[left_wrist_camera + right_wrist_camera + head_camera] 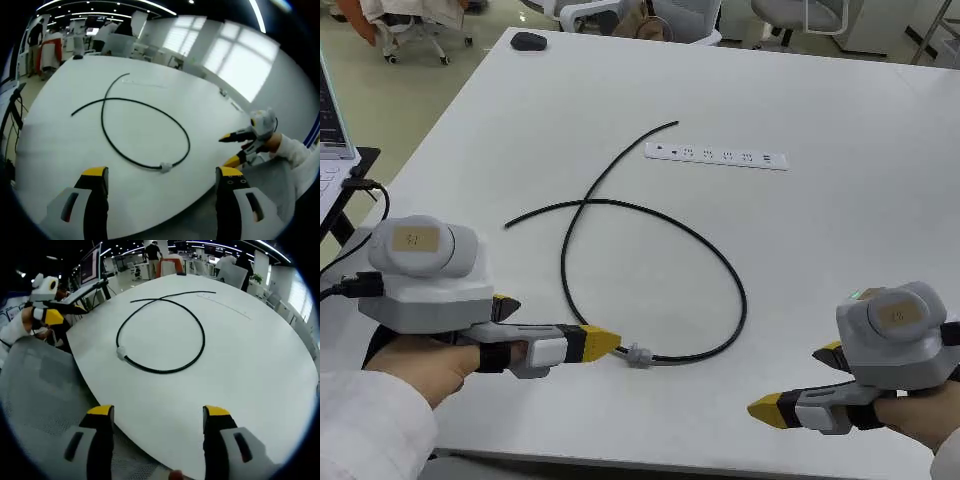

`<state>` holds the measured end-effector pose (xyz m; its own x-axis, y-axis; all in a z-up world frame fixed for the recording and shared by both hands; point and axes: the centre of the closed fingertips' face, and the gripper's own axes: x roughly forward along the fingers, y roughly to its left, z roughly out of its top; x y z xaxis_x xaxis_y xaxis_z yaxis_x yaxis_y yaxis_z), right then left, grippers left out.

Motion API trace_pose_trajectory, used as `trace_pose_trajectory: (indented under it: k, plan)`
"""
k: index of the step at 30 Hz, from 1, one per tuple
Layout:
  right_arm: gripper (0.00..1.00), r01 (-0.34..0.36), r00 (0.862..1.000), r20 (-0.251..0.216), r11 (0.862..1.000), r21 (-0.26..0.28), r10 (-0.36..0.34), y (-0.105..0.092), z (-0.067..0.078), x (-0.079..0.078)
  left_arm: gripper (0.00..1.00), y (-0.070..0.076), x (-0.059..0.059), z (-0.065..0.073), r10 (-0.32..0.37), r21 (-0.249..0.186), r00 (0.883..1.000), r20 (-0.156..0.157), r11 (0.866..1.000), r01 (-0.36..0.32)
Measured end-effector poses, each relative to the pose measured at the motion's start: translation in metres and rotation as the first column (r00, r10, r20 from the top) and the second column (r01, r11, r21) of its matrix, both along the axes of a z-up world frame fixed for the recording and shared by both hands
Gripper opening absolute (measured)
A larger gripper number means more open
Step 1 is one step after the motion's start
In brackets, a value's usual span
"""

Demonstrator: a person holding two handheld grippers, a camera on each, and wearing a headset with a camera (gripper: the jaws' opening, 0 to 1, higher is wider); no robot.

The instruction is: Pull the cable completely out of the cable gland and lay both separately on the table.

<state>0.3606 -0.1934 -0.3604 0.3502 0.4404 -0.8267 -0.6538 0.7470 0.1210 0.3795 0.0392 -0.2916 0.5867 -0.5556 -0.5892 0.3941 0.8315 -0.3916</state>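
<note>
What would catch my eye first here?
A long black cable loops across the white table, a small grey cable gland on its near end. At the near edge, two hand-held grippers with yellow-tipped jaws are open: the left gripper just beside the gland, the right gripper farther off.
</note>
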Motion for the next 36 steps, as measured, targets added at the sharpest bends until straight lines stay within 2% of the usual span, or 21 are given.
trace_pose_trajectory:
  k: [23,28,31,36]
  plan:
    - [0.73,-0.002,1.000,-0.002,1.000,0.002,0.002,-0.001,0.000,0.001,0.89,0.000,0.002,0.002,0.009,-0.012,1.000,0.006,1.000,-0.009]
    - [0.73,0.006,1.000,0.011,1.000,0.007,-0.006,-0.002,0.002,0.003,0.89,-0.001,0.002,0.003,0.005,-0.015,1.000,0.009,1.000,-0.005]
    - [0.71,-0.018,0.999,0.047,1.000,-0.011,0.019,0.000,0.006,0.006,0.89,-0.003,0.002,0.003,-0.004,-0.012,1.000,0.010,1.000,0.004]
    - [0.71,-0.055,0.996,0.062,0.998,-0.010,0.056,0.009,0.009,0.006,0.89,-0.005,0.001,0.003,-0.016,-0.012,1.000,0.013,1.000,0.016]
